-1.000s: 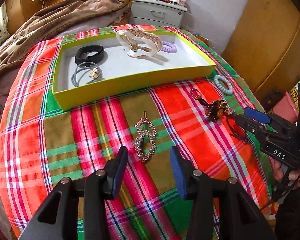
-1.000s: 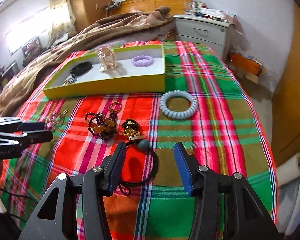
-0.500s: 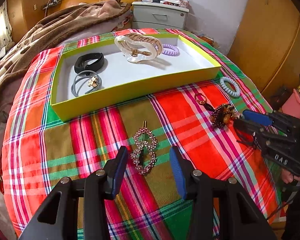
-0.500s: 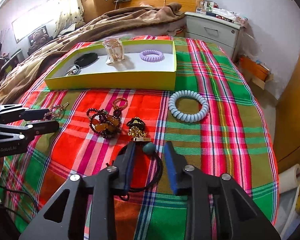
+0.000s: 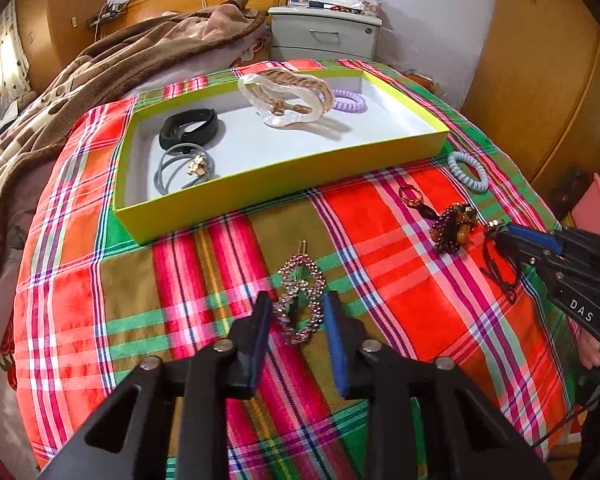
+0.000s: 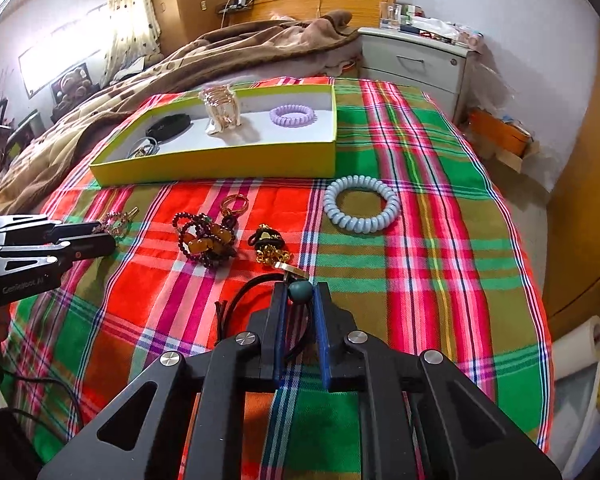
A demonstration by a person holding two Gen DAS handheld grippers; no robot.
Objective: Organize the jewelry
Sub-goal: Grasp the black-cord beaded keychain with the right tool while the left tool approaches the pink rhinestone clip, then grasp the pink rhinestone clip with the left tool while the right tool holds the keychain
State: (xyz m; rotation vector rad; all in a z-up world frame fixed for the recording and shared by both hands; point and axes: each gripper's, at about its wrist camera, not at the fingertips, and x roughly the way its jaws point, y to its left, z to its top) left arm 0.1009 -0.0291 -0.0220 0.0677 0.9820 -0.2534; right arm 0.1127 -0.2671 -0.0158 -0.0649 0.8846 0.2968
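Observation:
A yellow-green tray on the plaid cloth holds a black band, grey hair ties, a clear hair claw and a purple coil tie. My left gripper is half closed around a pink beaded hair clip lying on the cloth; contact is unclear. My right gripper is shut on the teal bead of a black cord hair tie. It also shows in the left wrist view.
On the cloth lie a blue-grey coil tie, a beaded bracelet with a keyring and a black-and-gold charm. A brown blanket and a nightstand stand behind.
My left gripper moved forward and narrowed around the pink beaded clip. My right gripper advanced and closed on the teal bead of the black cord tie.

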